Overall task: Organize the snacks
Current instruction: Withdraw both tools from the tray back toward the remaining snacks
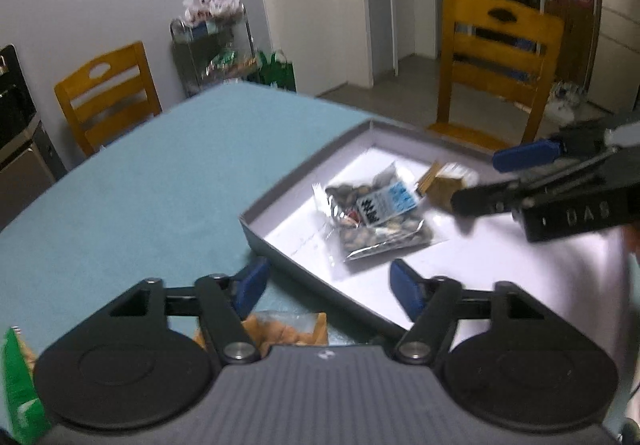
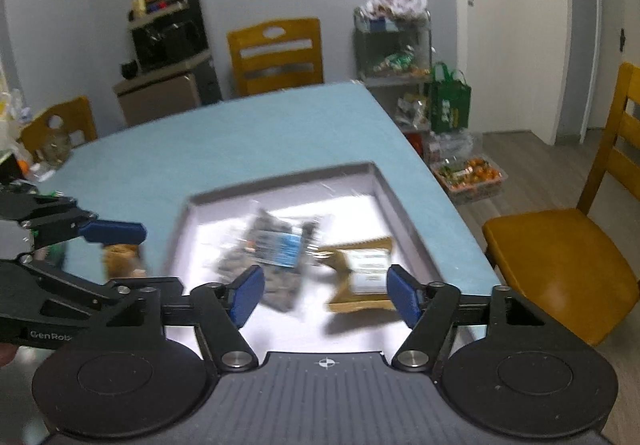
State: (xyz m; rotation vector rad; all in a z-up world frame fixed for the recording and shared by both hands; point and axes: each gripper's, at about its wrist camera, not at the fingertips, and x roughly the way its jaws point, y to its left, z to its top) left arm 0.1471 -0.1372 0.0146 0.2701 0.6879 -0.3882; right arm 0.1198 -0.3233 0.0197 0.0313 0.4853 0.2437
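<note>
Shallow grey tray with white floor, on a teal tablecloth, long axis running from 7 to 1 o'clock in the left wrist view. Contents: one clear snack packet of dark nuts with a blue-and-white label, lettering unreadable, lying flat at tray centre, long axis roughly 10 to 4 o'clock; one tan packet with a pale label, text blurred, just beside it at 2 o'clock. Left gripper: blue fingers spread wide, holding nothing, over the tray's near rim. Right gripper: fingers spread, holding nothing, above both packets; body reads "DAS". An orange snack bag lies outside the tray at 6 o'clock, a green packet at 8 o'clock.
</note>
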